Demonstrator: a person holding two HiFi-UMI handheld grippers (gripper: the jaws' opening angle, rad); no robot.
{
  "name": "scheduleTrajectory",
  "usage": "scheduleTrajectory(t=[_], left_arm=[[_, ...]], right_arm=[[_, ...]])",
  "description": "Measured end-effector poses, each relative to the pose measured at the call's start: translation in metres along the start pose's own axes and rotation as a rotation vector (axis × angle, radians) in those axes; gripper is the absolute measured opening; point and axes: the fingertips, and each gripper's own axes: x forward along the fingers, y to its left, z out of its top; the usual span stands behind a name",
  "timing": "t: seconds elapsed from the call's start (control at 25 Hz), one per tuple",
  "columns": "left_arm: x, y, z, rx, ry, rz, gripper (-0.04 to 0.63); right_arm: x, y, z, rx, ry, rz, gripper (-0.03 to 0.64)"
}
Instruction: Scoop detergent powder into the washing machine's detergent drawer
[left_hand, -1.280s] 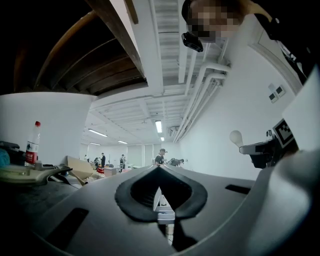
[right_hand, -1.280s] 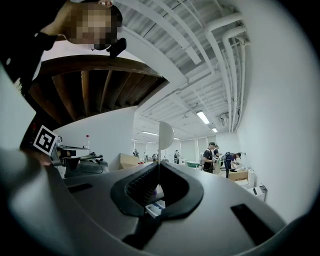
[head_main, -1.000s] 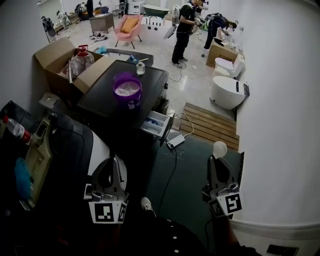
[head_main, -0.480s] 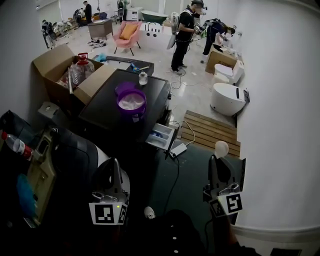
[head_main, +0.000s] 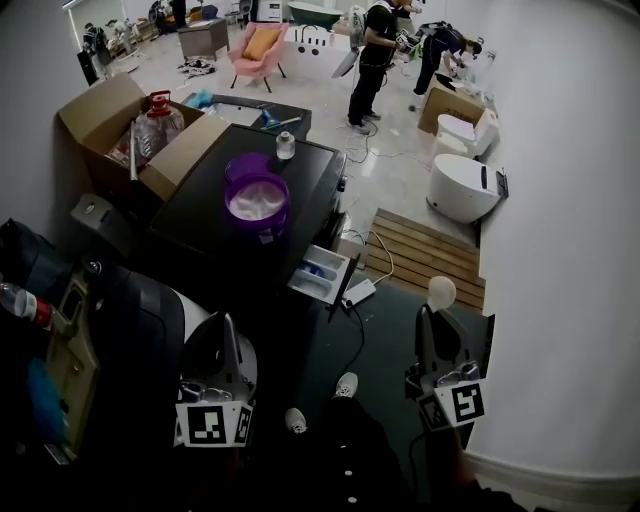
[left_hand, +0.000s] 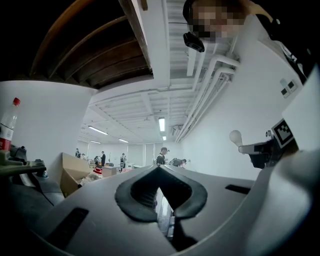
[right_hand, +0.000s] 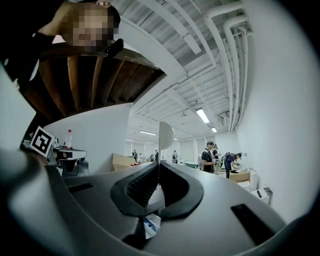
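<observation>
The dark-topped washing machine (head_main: 205, 225) stands ahead in the head view. A purple bowl (head_main: 257, 200) of white powder sits on it. The white detergent drawer (head_main: 322, 273) is pulled open at its front right corner. My right gripper (head_main: 424, 320) is low at the right, far from the machine and shut on a white spoon (head_main: 440, 292) whose bowl points up. The right gripper view shows that spoon (right_hand: 165, 135) edge-on between the jaws. My left gripper (head_main: 227, 322) is low at the left, shut, with nothing between its jaws (left_hand: 159, 170).
A small white jar (head_main: 285, 146) stands behind the bowl. An open cardboard box (head_main: 100, 110) with a water jug (head_main: 158, 120) is left of the machine. A wooden pallet (head_main: 425, 255), a power strip (head_main: 358, 292) with cable and a toilet (head_main: 462, 188) lie to the right. People stand far back.
The head view has shifted a little and a shoe has stepped forward at the bottom. Both grippers keep the same pose, with the spoon still held.
</observation>
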Motion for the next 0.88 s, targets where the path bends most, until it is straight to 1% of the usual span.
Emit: scheduleTrajectory(t=[0.2, 0.56, 0.76, 0.88], left_arm=[[0.032, -0.008, 0.001, 0.007, -0.006, 0.025, 0.014], [0.084, -0.028, 0.001, 0.023, -0.004, 0.062, 0.014], [0.104, -0.039, 0.014, 0.054, -0.051, 0.1, 0.014], [0.116, -0.047, 0.016, 0.063, -0.042, 0.113, 0.014]], right_arm=[[0.028, -0.027, 0.004, -0.005, -0.017, 0.033, 0.033], [0.067, -0.075, 0.0, 0.002, -0.006, 0.081, 0.032], [0.084, -0.104, 0.003, 0.025, -0.021, 0.087, 0.032], [0.092, -0.118, 0.001, 0.02, -0.017, 0.105, 0.032]])
